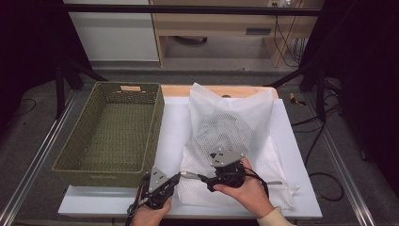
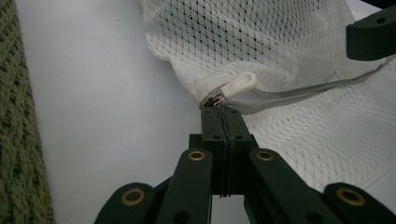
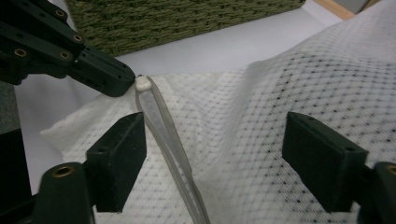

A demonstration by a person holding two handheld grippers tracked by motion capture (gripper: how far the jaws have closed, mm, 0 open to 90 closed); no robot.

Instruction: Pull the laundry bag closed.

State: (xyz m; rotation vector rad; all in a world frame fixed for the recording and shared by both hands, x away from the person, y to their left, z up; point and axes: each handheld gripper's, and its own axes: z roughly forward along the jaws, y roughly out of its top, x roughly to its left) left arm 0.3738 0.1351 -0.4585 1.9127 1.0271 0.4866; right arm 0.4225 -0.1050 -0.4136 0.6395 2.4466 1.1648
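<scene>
White surface (image 1: 174,127) under a dark-framed rig, cables and pale cabinets beyond.

Far left: a green woven basket (image 1: 113,132), with nothing visible inside it, standing just beside the work.

Left gripper (image 1: 178,178): jaws clenched tight at the corner of the white mesh laundry bag (image 1: 235,122), pinching the fabric or zip tape right at the metal slider; the left gripper view puts the white zipper pull (image 2: 240,84) just past the jaw tips. Exactly what sits between the pads cannot be told.

Centre: the bag lies flat on the surface, dark contents showing through the mesh, zip track (image 3: 163,126) running along its near edge.

Right gripper (image 1: 207,181): jaws released and spread, hovering over the mesh with the zip track nearer one jaw; nothing gripped.

Risks, as judged:
- Left pinch is at the very tip of the jaws, so a sideways tug on the zip could pull the corner free.
- Right jaws closing here would likely catch loose mesh rather than the small pull, bunching fabric into the slider and jamming it.
- Dragging the whole bag could shove it against the basket.
</scene>
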